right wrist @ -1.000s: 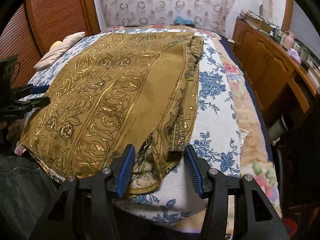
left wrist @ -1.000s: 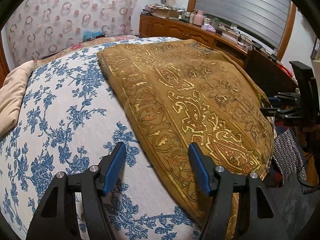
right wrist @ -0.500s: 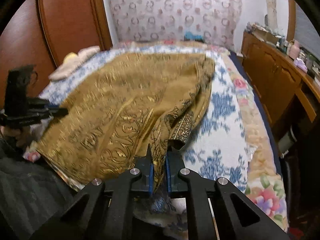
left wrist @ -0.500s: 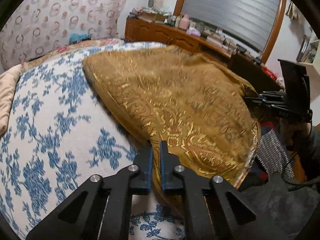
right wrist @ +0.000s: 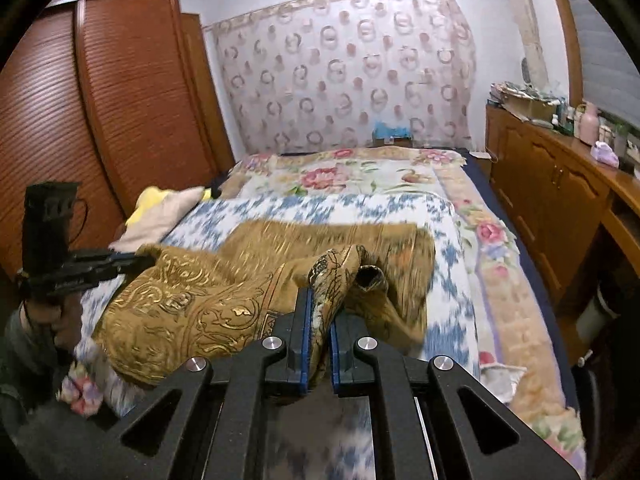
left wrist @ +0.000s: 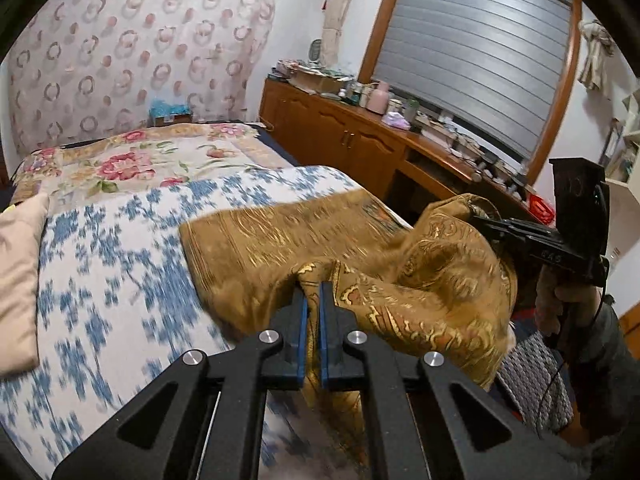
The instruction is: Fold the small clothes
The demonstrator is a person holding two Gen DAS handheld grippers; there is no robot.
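A brown garment with gold scroll pattern (left wrist: 304,236) lies on the blue-flowered bedspread (left wrist: 112,240), its near edge lifted off the bed. My left gripper (left wrist: 311,292) is shut on the garment's near-left corner, cloth bunched between the blue pads. In the right wrist view the same garment (right wrist: 192,304) sags between both grippers. My right gripper (right wrist: 320,300) is shut on its near-right corner, a twisted fold sticking up past the fingertips. The other gripper shows at each view's side, my right gripper (left wrist: 480,224) at the right edge of the left wrist view and my left gripper (right wrist: 144,260) at the left of the right wrist view.
A beige pillow (left wrist: 20,280) lies at the bed's left side. A wooden sideboard (right wrist: 560,200) crowded with bottles runs along the right wall. A brown louvred wardrobe (right wrist: 100,120) stands left of the bed. A flowered quilt (right wrist: 360,176) covers the far half.
Both grippers went from open to shut on the garment's near corners, then rose. The near edge has lifted and the cloth has bunched toward the far side.
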